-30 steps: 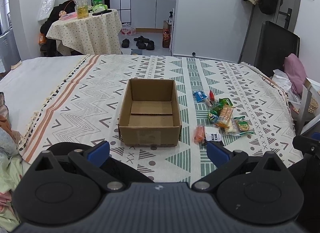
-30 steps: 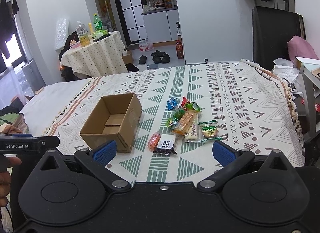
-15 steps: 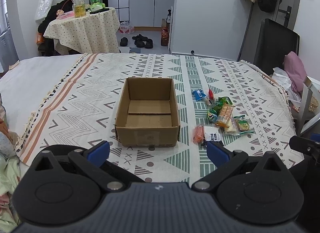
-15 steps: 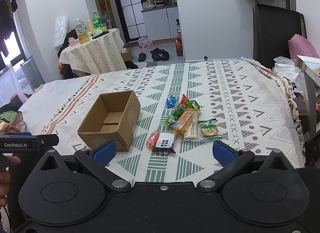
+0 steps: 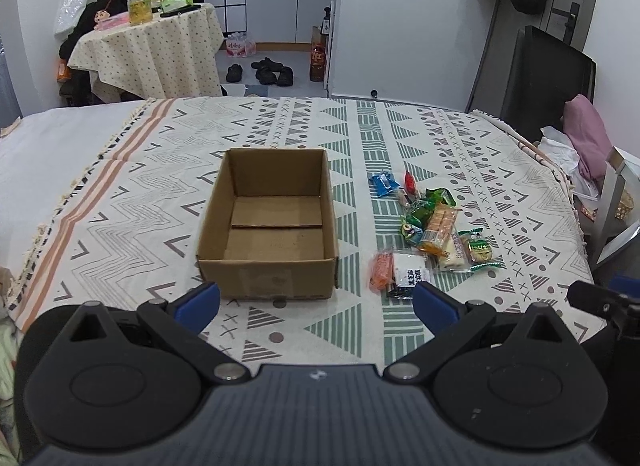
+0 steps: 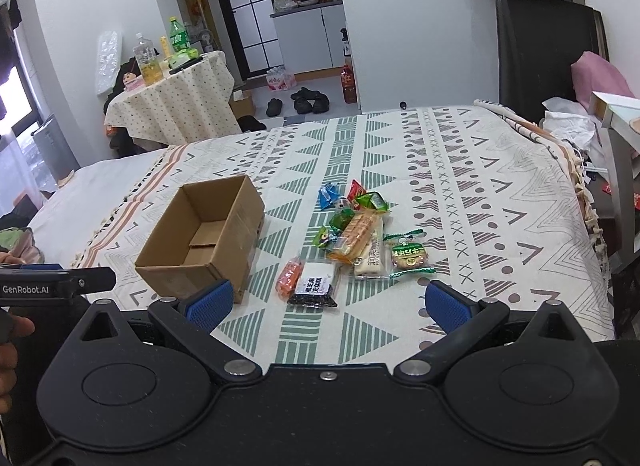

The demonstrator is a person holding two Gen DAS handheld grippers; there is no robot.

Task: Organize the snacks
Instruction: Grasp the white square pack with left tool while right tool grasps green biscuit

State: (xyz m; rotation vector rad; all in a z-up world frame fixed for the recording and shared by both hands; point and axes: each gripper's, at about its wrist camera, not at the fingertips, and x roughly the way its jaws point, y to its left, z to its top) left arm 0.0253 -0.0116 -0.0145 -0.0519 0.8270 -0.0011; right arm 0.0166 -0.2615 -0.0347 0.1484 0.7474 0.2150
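Observation:
An empty open cardboard box [image 5: 268, 225] stands on the patterned bedspread [image 5: 120, 193]; it also shows in the right wrist view [image 6: 200, 242]. To its right lies a cluster of snack packets [image 5: 430, 231], among them a black-and-white packet [image 6: 316, 284], an orange packet [image 6: 290, 278], a long biscuit pack [image 6: 354, 236] and a blue packet [image 6: 328, 195]. My left gripper [image 5: 316, 304] is open and empty, just short of the box's near wall. My right gripper [image 6: 328, 302] is open and empty, just short of the nearest packets.
The bed's right edge drops to a chair and pink cloth [image 5: 588, 137]. A small round table with bottles [image 5: 152, 41] and shoes on the floor [image 5: 264, 71] lie beyond the bed. A black screen [image 6: 548, 49] stands at the far right.
Both grippers have moved forward a little toward the box and the snacks, which look larger and nearer. Both stay open and empty.

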